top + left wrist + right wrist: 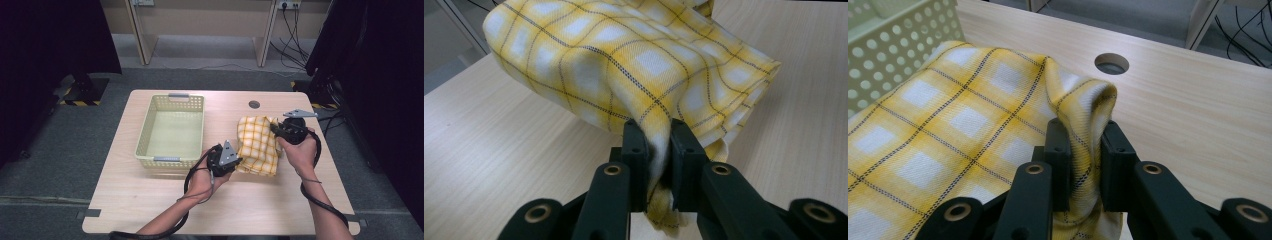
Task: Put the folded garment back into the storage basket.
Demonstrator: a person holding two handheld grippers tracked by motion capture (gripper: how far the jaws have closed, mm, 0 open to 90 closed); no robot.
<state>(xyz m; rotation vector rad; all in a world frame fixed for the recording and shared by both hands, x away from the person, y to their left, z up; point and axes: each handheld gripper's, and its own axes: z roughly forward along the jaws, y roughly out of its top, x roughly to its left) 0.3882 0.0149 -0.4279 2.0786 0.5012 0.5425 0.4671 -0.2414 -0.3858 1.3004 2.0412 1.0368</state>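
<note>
A folded yellow checked cloth [257,145] hangs just above the wooden table [150,205], held at two edges. My left gripper [239,161] is shut on the cloth's near left edge; in the left gripper view the cloth [634,65] bunches between the two black jaws of my left gripper [659,150]. My right gripper [274,127] is shut on the far right edge. In the right gripper view a fold of cloth [948,135] is pinched in my right gripper [1084,145].
A pale yellow-green perforated basket [145,137] stands empty on the table left of the cloth, its wall [893,45] close by in the right gripper view. A round cable hole [254,104] sits at the table's back, behind the cloth.
</note>
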